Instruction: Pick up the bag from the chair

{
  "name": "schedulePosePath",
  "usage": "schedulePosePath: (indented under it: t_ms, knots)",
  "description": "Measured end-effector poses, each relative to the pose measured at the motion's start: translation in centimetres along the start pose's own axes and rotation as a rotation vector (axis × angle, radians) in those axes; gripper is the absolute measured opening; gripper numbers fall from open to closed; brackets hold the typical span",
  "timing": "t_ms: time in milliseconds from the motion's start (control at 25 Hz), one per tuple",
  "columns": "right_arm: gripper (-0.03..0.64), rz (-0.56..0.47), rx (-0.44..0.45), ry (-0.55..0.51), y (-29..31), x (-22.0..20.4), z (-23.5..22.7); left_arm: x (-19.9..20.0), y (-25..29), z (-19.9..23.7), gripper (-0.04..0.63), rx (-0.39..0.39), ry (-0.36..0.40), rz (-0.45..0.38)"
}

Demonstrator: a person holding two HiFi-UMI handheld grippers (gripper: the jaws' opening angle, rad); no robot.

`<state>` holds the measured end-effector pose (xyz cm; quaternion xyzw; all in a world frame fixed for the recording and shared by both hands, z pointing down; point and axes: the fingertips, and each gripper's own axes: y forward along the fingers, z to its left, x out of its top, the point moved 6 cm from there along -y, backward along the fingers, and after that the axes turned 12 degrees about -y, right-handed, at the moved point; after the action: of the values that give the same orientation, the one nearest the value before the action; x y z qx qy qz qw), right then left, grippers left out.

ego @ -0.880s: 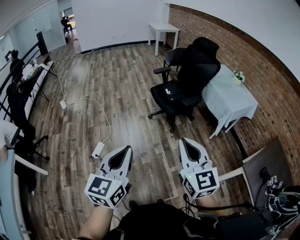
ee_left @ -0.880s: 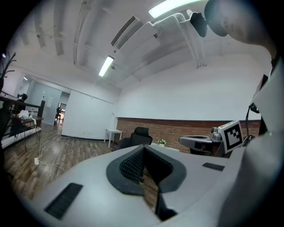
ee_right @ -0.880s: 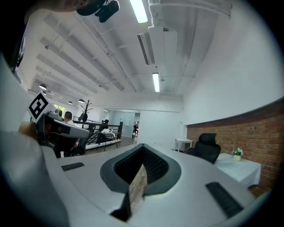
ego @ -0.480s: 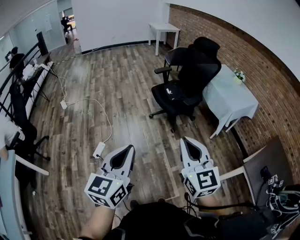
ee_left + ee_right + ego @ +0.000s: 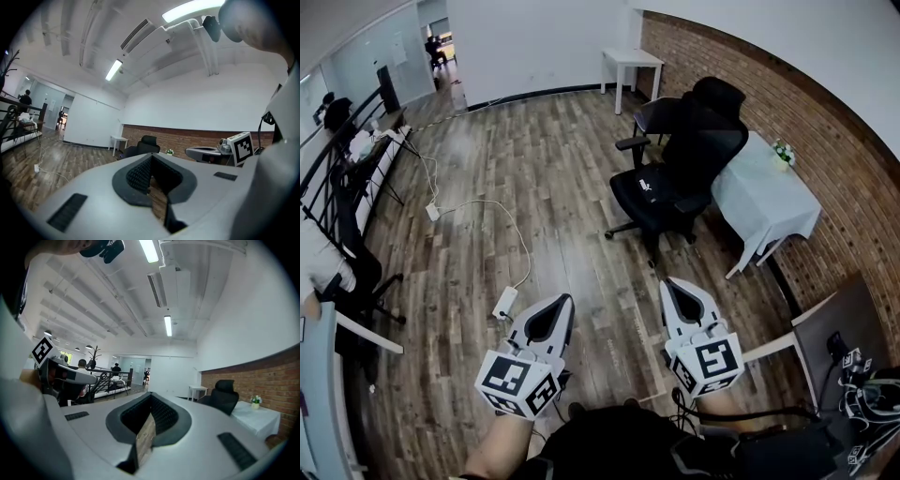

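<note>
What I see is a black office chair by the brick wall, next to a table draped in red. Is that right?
Not quite: the head view shows the table draped in white, not red. The black office chair does stand by the brick wall, next to that table.

chair (image 5: 680,159): black
floor (image 5: 534,187): brown wood planks
wall (image 5: 834,197): red-brown brick
tablecloth (image 5: 764,197): pale white
left gripper (image 5: 566,300), right gripper (image 5: 667,283): white, black square markers

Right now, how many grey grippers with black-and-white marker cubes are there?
2: the left gripper low in the head view, the right gripper beside it. None seems hidden.
</note>
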<state>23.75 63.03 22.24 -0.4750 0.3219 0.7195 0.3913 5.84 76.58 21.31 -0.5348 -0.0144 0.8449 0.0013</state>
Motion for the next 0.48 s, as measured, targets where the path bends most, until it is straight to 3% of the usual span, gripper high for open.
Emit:
schedulePosePath:
  t_ms: [480]
  knots:
    - [0.012, 0.031, -0.027, -0.018, 1.9, 1.1, 3.8, 0.5, -2.4, 4.1, 0.002, -0.004, -0.012, -0.002]
